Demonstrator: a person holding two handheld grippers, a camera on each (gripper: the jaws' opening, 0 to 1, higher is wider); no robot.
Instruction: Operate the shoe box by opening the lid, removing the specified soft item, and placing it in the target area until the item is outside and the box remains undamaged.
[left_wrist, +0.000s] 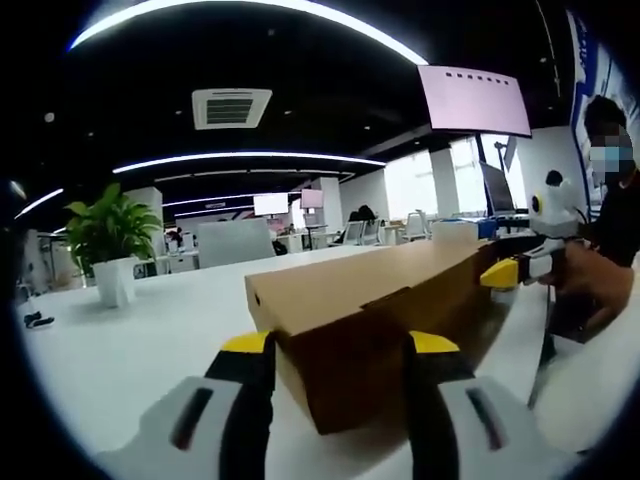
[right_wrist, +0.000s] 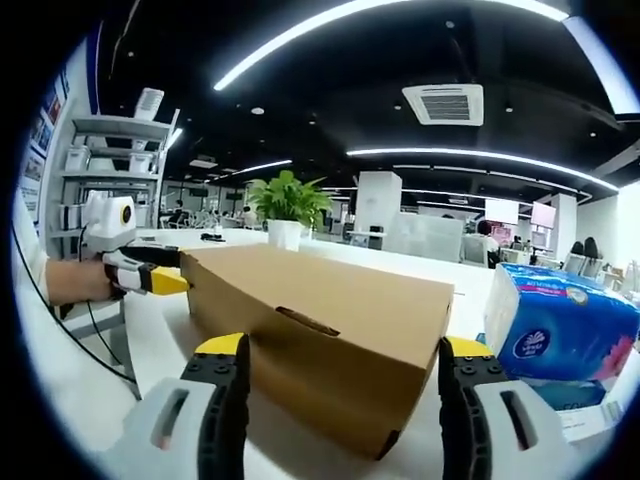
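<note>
Brown shoe box (right_wrist: 330, 320); blue tissue pack (right_wrist: 560, 335), perhaps pink-patterned.

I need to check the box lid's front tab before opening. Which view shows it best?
The right gripper view: the shoe box shows its lid top and the tab slot clearly. The left gripper view shows the box end-on, with only a faint flap edge.

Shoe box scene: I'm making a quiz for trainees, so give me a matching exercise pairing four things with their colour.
Things:
1. shoe box
2. tissue pack
3. potted plant
4. tips of the left hand-held gripper

Colours:
A. green leaves, white pot
B. yellow
C. plain brown cardboard
D. blue and white

Pairs: 1-C, 2-D, 3-A, 4-B
</note>
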